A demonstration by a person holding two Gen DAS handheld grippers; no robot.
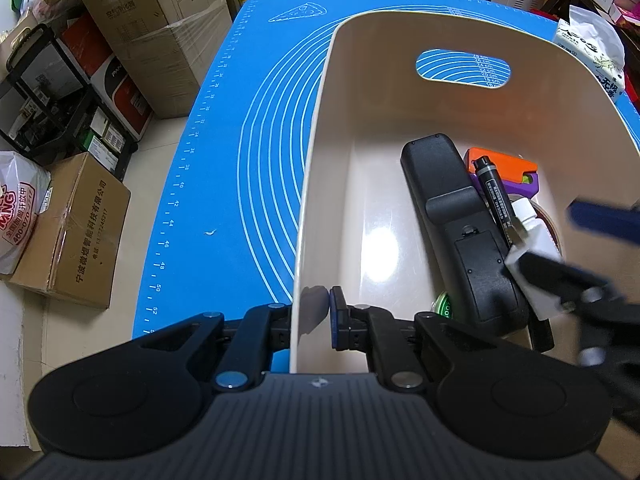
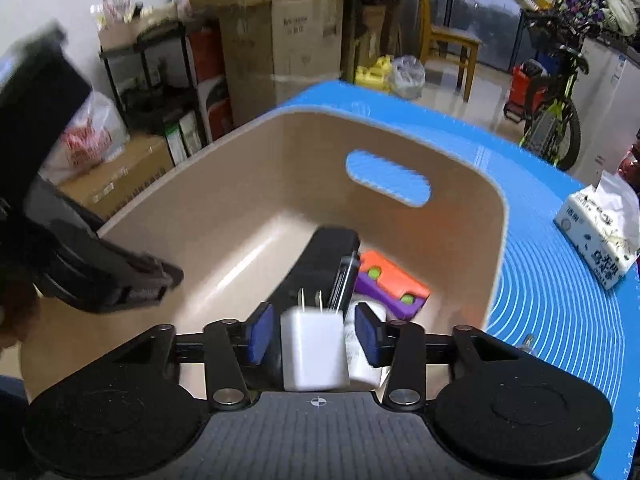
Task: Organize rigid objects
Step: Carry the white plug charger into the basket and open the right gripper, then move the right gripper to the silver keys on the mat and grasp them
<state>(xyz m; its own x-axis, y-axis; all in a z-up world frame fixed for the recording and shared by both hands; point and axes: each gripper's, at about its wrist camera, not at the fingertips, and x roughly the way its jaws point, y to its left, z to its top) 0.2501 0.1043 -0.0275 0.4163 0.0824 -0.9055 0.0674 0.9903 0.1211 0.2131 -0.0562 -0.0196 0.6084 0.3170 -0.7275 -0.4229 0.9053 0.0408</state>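
A beige plastic bin [image 1: 316,184] [image 2: 500,216] stands on a blue mat [image 1: 240,120] [image 2: 560,280]. My left gripper [image 1: 318,312] is shut on the bin's near left wall. Inside lie a black remote [image 1: 452,216] [image 2: 320,264], a black marker [image 1: 496,196], an orange and purple block [image 1: 504,164] [image 2: 392,280] and a white bottle [image 1: 532,220] [image 2: 360,356]. My right gripper [image 2: 314,340] is over the bin, jaws apart, with a white plug charger [image 2: 314,352] between the pads; gaps show on both sides. It also shows blurred in the left wrist view [image 1: 532,276].
A tissue pack [image 1: 592,56] [image 2: 600,236] sits on the mat right of the bin. Cardboard boxes [image 1: 76,232] and a black shelf [image 1: 48,92] stand on the floor at the left. A bicycle [image 2: 556,120] stands beyond the table's far right.
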